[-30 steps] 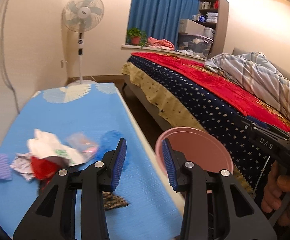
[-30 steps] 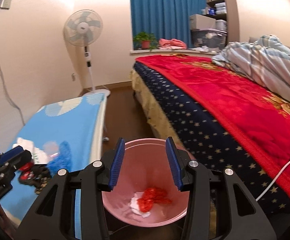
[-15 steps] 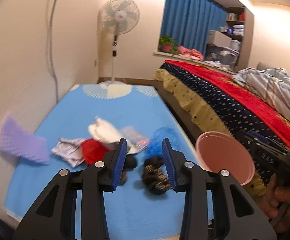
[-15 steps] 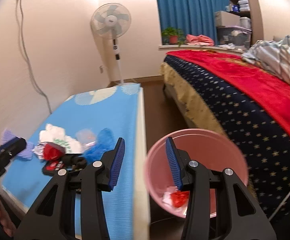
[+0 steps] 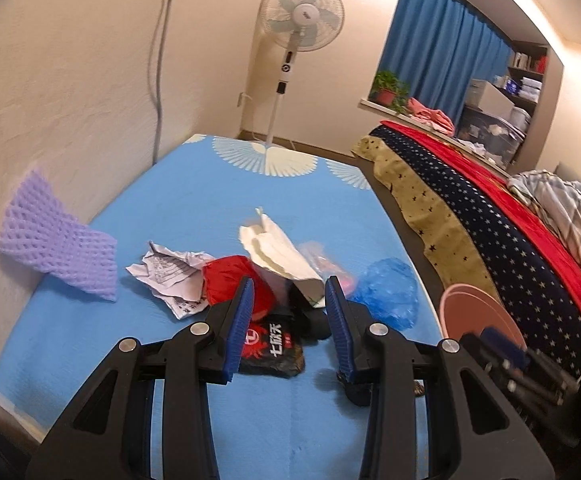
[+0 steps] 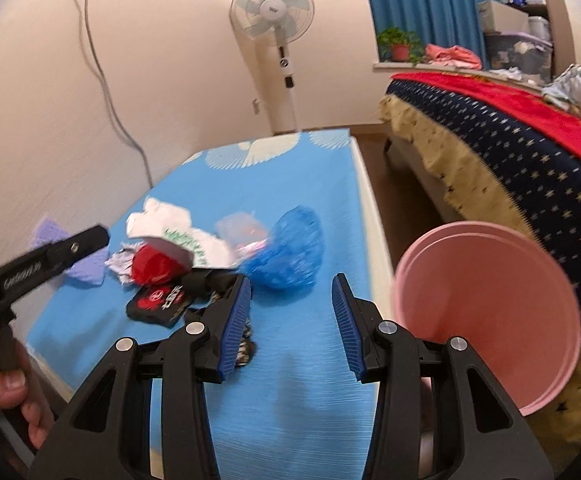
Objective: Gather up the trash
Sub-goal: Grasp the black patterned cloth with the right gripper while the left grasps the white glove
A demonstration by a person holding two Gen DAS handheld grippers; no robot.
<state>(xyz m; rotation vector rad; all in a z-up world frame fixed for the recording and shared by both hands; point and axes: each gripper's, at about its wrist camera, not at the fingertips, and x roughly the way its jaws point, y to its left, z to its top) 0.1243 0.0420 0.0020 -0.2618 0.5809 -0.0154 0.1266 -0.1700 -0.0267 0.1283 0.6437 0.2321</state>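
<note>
A heap of trash lies on the blue table [image 5: 194, 216]: a black and red wrapper [image 5: 272, 346], a red crumpled piece [image 5: 230, 280], crumpled paper [image 5: 170, 276], a white bag [image 5: 274, 248], a blue plastic bag [image 5: 386, 288] and a purple foam net [image 5: 56, 240]. My left gripper [image 5: 288, 328] is open and empty, just above the black wrapper. My right gripper [image 6: 290, 324] is open and empty over the table's near right part, short of the blue bag [image 6: 286, 256]. A pink bin [image 6: 490, 304] stands beside the table's right edge.
A wall runs along the table's left side with a hanging cable [image 5: 162, 60]. A standing fan [image 5: 302, 28] is behind the table. A bed [image 5: 490, 216] with a red and starred cover lies to the right, past a narrow floor gap.
Both grippers have swung left from the pink bin toward the trash heap. My left gripper has come down close over the black wrapper. Both stay open.
</note>
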